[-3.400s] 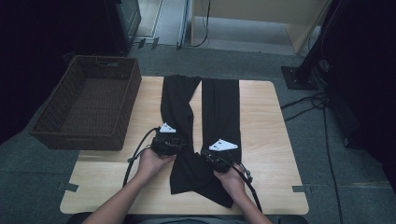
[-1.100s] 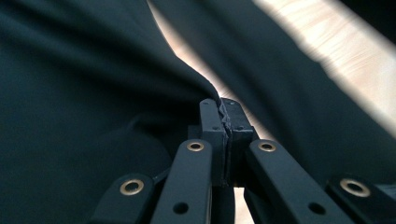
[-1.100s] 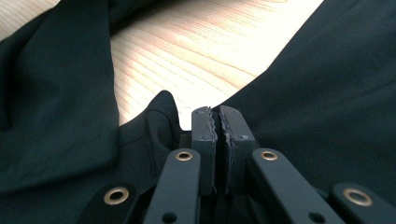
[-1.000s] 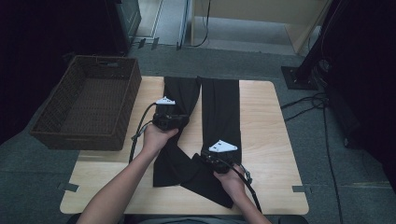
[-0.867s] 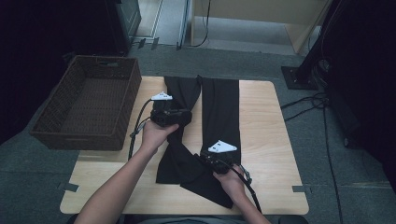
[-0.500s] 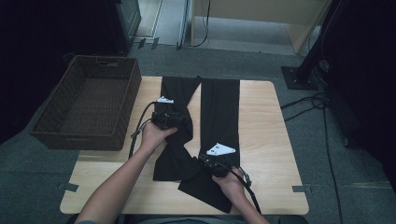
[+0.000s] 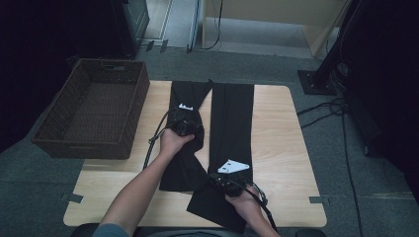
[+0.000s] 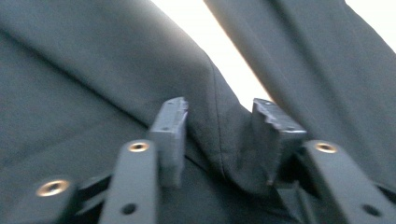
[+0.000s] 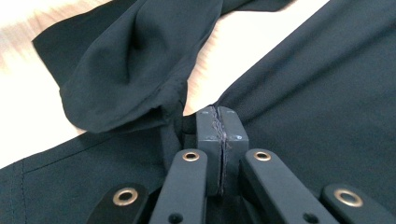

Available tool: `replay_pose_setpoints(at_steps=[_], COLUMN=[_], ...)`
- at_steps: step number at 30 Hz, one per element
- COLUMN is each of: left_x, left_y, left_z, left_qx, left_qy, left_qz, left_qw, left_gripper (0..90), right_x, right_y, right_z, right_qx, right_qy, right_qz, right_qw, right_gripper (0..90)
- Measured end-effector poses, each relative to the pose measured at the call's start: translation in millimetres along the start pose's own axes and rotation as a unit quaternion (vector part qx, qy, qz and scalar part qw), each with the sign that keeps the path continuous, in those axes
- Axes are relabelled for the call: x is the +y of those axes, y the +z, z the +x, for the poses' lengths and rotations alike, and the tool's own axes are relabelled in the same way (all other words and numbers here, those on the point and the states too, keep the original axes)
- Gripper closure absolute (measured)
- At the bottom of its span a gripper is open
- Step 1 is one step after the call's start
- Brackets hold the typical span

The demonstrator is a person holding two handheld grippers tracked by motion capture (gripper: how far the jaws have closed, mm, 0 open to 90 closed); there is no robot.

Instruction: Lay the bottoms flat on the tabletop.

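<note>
The black trousers lie lengthwise down the middle of the worktop, legs toward the upper edge of the frame, waist toward the bottom. The left leg is bunched and twisted near the centre. The left claw sits on that leg with its jaws partly apart; they have just been closing, and in the left gripper view a ridge of fabric stands between them without being firmly pinched. The right claw is fully closed, low and right of centre; the right gripper view suggests it nips cloth near the crotch seam, though a hold cannot be confirmed.

To do the fold well, the left claw probably wants to close fully on the ridge before lifting, while the right anchors the waist flat.

Bare worktop lies to the right of the trousers. The wicker basket stands close at the left, so sweeps that way are tight.
</note>
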State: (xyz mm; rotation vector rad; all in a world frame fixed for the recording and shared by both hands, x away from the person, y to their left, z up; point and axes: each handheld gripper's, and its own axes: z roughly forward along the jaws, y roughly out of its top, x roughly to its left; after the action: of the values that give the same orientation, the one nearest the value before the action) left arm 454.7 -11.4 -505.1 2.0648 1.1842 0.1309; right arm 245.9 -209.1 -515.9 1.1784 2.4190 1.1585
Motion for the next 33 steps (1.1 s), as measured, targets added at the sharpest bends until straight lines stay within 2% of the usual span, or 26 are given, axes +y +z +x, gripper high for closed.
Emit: replay_pose_setpoints(at_steps=[5,9,12,14,16,17,19,21,23,27,30,33], left_x=[-5.2,-12.0,-23.7,-32.8,-42.2,-47.1,-57.5,-67.8,-76.7,-84.4,-90.3,-95.2], left_y=[-0.9,-6.1,-15.7,-24.0,-32.1,-35.2,-40.7,-44.8,-47.6,-52.5,-57.7,-60.0], left_z=[3.0,2.6,-5.5,-12.5,-17.7,-20.2,-22.9,-26.8,-29.8,-29.5,-27.0,-26.1], left_qx=[0.002,-0.028,-0.051,-0.061,-0.075,-0.079,-0.095,-0.098,-0.101,-0.103,-0.109,-0.108], left_qy=[0.019,0.015,0.031,0.049,0.056,0.061,0.061,0.073,0.079,0.075,0.062,0.06], left_qz=[-0.003,0.001,-0.003,-0.004,-0.004,-0.002,0.005,0.008,0.011,0.011,0.001,-0.002], left_qw=[0.9998,0.9995,0.9982,0.9969,0.9956,0.995,0.9936,0.9924,0.9916,0.9917,0.9921,0.9923], left_gripper=[88.5,89.9,90.0,90.0,90.0,90.0,90.0,90.0,90.0,89.9,89.9,89.9], right_x=[-0.4,-0.1,0.8,1.7,3.1,5.4,6.8,10.8,15.6,31.3,47.2,58.4], right_y=[1.9,2.8,3.7,4.1,4.9,6.1,6.4,5.0,2.1,-0.4,4.3,16.1], right_z=[-1.0,-1.9,-3.5,-5.0,-6.3,-8.2,-9.5,-12.9,-15.7,-30.2,-51.7,-70.8], right_qx=[0.001,0.003,0.009,0.017,0.022,0.026,0.027,0.027,0.019,-0.014,-0.03,-0.057], right_qy=[0.004,0.005,0.007,0.01,0.012,0.017,0.021,0.026,0.024,0.015,0.045,0.053], right_qz=[-0.007,-0.01,-0.011,-0.011,-0.011,-0.008,-0.006,-0.016,-0.029,-0.049,-0.067,-0.069], right_qw=[1.0,0.9999,0.9999,0.9997,0.9996,0.9995,0.9994,0.9992,0.9991,0.9986,0.9963,0.9946], right_gripper=[89.4,88.4,83.9,80.5,75.8,69.6,66.9,64.0,60.7,52.8,47.0,42.1])
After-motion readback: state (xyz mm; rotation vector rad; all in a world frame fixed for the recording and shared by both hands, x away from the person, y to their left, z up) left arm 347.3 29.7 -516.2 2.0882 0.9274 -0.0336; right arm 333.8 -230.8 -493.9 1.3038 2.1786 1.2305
